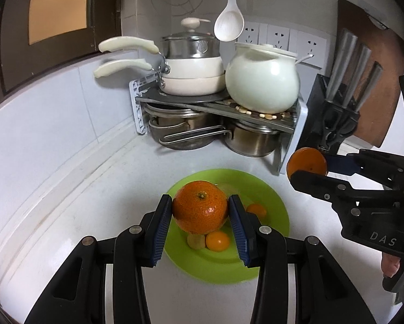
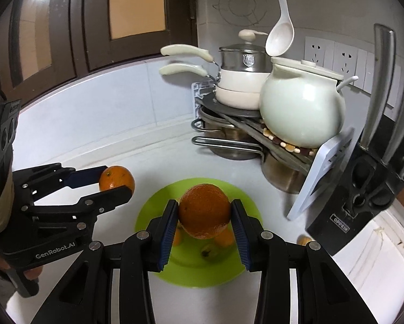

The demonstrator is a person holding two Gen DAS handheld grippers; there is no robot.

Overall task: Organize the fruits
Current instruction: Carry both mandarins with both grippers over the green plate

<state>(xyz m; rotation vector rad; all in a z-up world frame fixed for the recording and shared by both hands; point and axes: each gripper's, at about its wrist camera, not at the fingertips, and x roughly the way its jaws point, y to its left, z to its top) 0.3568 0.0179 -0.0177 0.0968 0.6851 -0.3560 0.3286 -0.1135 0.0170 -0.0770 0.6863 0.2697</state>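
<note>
Two hand-held grippers each clamp an orange above a white kitchen counter (image 1: 66,216). The left gripper (image 1: 200,210) has its blue pads pressed on both sides of one orange (image 1: 200,209), held over a green plate (image 1: 272,210). The right gripper (image 2: 204,213) grips a second orange (image 2: 204,210) the same way — also above the plate. Small orange and yellowish fruits (image 1: 217,241) lie on the plate. Behind stands a corner rack (image 1: 296,124) of pots — with a knife block (image 1: 334,113) beside it.
</note>
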